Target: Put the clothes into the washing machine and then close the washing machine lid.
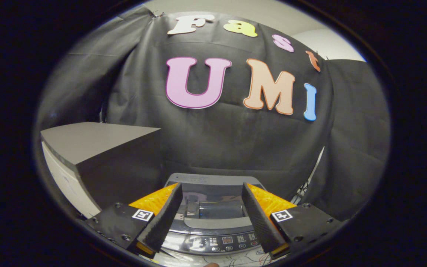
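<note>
The washing machine (213,217) sits low in the gripper view, directly ahead of the gripper (211,202), and shows in the gap between the spread jaws, which hold nothing and touch nothing. It is a top-loading machine, grey, with a dark glossy lid (213,207) lying flat and closed over the tub; the booth's wall reflects faintly in it. The rear edge of the machine stands against the black cloth wall (235,148). Along the near edge of the machine, between the jaw bases, runs a silvery control panel (222,243) with a small display and rows of round buttons, too small to read.

To the left of the machine and well above its top stands a large grey box (102,155) with a flat top and a dark side facing the machine, a pale surface showing below it at the far left. At the very bottom, nearer than the panel, lies a white surface with thin dark lines (235,259).
</note>
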Available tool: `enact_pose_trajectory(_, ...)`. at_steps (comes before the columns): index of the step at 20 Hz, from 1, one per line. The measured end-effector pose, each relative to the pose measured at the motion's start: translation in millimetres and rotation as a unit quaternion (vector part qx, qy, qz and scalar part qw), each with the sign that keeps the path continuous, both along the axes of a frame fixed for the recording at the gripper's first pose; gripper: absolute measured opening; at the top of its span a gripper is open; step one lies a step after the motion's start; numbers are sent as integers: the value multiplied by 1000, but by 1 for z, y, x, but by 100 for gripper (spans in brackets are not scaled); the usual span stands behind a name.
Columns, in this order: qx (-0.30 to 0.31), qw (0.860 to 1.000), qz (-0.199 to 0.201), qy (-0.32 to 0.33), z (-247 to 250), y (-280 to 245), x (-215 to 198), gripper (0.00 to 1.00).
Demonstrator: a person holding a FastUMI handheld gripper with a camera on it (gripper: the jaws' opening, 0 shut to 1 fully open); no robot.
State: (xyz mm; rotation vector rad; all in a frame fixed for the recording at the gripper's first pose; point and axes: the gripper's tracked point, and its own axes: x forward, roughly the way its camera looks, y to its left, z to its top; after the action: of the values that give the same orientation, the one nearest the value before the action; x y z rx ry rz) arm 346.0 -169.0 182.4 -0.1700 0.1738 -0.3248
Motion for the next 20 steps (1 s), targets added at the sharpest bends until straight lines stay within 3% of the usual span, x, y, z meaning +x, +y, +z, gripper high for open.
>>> enact_pose_trajectory(7, -41, 999, 31, -14, 17, 3, -30, 100)
enact_pose_trajectory(11, -57, 998, 29, -12, 18, 4, -52, 100)
enact_pose_trajectory(20, -81, 995, 55, -2, -11, 38, -94, 100)
